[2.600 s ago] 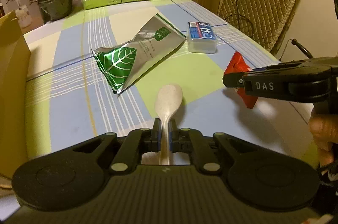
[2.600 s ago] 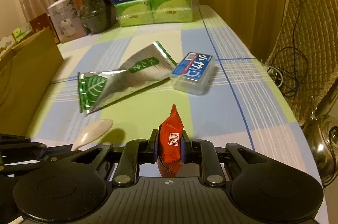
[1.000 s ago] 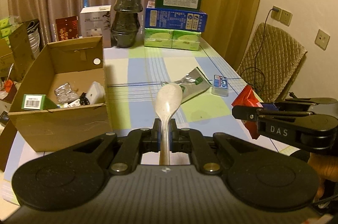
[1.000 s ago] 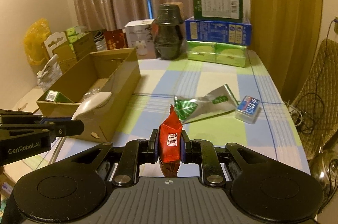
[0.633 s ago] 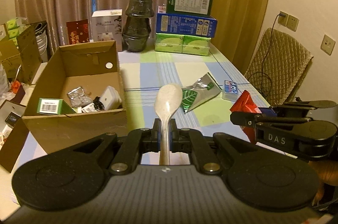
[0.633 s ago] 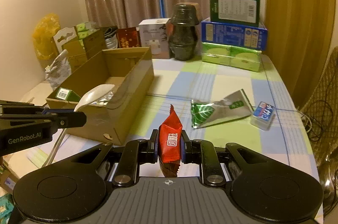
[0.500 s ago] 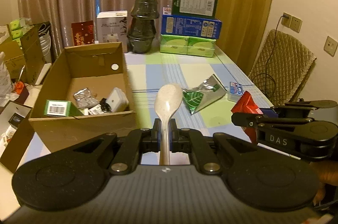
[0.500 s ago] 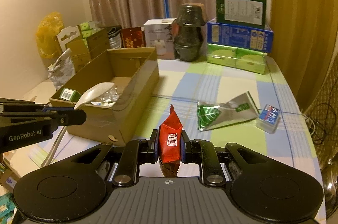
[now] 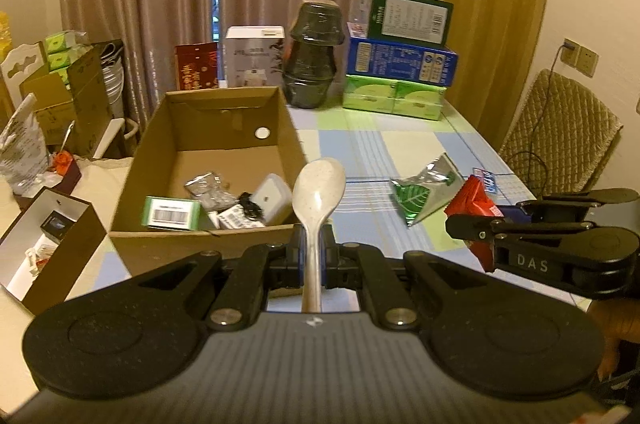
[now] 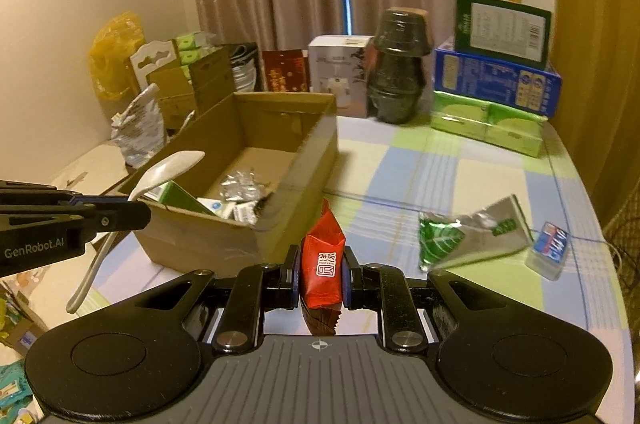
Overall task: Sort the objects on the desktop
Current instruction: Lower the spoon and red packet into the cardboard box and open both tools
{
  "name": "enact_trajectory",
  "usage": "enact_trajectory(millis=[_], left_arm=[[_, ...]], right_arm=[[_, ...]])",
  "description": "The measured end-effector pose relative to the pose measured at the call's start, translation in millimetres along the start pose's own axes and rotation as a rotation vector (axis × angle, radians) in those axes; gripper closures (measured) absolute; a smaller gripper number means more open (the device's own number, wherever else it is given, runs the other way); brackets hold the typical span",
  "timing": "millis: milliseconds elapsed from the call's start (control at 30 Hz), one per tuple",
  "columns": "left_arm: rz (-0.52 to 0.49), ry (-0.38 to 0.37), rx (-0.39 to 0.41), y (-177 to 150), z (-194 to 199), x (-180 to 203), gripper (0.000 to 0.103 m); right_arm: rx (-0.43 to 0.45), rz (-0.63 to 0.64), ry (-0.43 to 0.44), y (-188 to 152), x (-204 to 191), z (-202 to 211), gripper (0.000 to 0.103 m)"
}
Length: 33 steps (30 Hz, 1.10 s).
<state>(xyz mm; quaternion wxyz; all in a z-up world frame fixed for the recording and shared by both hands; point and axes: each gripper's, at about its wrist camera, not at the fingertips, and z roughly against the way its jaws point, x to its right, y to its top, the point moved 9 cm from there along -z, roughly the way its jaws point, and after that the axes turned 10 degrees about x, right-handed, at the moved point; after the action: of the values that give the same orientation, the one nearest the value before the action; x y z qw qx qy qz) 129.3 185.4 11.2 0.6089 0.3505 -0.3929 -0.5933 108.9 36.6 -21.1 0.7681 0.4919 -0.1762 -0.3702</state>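
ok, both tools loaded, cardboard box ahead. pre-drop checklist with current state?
1. Left tool shut on spoon: ok.
2. Right tool shut on red packet: ok.
3. Cardboard box open on top, bare floor at the back: ok.
4. Spoon bowl past the box's near wall: cannot tell.
5. Red packet over the box: not ok, short of it.
6. Green leaf pouch and small clear box unsorted on table: not ok.
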Motion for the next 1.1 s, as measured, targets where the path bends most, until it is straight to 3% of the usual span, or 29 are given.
enact_trajectory(millis=[433, 933, 1000, 1067, 1100], left_arm=[[-0.013, 0.098, 0.023, 36, -24, -77, 0.099], [-0.016, 0.097, 0.012, 61, -102, -116, 0.097], [-0.007, 0.108, 0.003, 59, -110, -120, 0.080], [0.015, 0.113, 0.008, 57, -113, -126, 0.077], [0.023, 0.117, 0.009, 56, -113, -128, 0.077]], right_arm=[[0.012, 0.006, 0.103, 48, -47, -68, 0.087], [-0.008, -0.074, 0.185, 69, -58, -153, 0.086], [-0.007, -0.093, 0.181, 69, -55, -161, 0.062], [0.013, -0.118, 0.181, 70, -50, -162, 0.050], [0.019, -0.123, 0.184, 70, -47, -162, 0.048]])
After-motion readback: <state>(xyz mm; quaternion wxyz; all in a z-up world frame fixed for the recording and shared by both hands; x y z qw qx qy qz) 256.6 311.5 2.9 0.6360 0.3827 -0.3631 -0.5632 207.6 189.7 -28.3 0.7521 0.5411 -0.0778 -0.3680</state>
